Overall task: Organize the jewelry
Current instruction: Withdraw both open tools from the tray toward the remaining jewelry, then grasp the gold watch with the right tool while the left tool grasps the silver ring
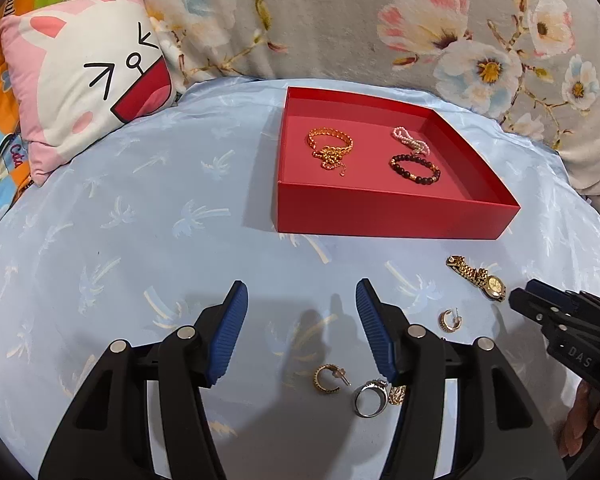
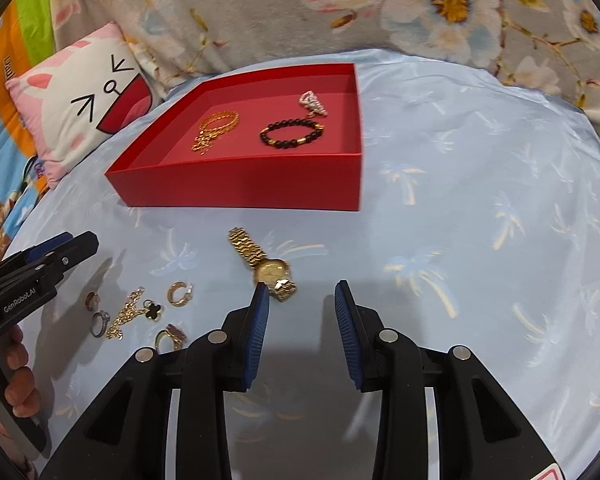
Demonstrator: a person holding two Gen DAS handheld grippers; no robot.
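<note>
Pale blue bedding [image 1: 140, 216] printed with palm trees spreads under us, with a grey floral quilt [image 1: 340, 20] bunched along the far side and a pink cat cushion [image 1: 88, 76] at the far left.

On the sheet sits our red tray [image 1: 396, 216], shallow and open. Inside it we count four pieces: a gold bangle [image 1: 330, 141] with a gold chain [image 1: 332, 158] heaped against its near edge on the left, a pearl strand [image 1: 410, 141] at the far right, and a dark beaded bracelet [image 1: 415, 168] just nearer than the pearls.

Loose jewelry lies on the sheet near the tray. The gold watch [image 2: 265, 264] lies stretched out just beyond our right gripper [image 2: 300, 296], its near end touching or just beside the tip of the left finger. To the left are a gold hoop earring [image 2: 180, 292], a clover pendant chain [image 2: 134, 312], a silver ring [image 2: 100, 322] and two more rings [image 2: 171, 336].

Our left gripper [image 1: 300, 296] hovers with jaws spread and nothing between the pads; a second hoop earring [image 1: 327, 378] lies on the sheet below the gap. Our right gripper is likewise parted and holds nothing.
</note>
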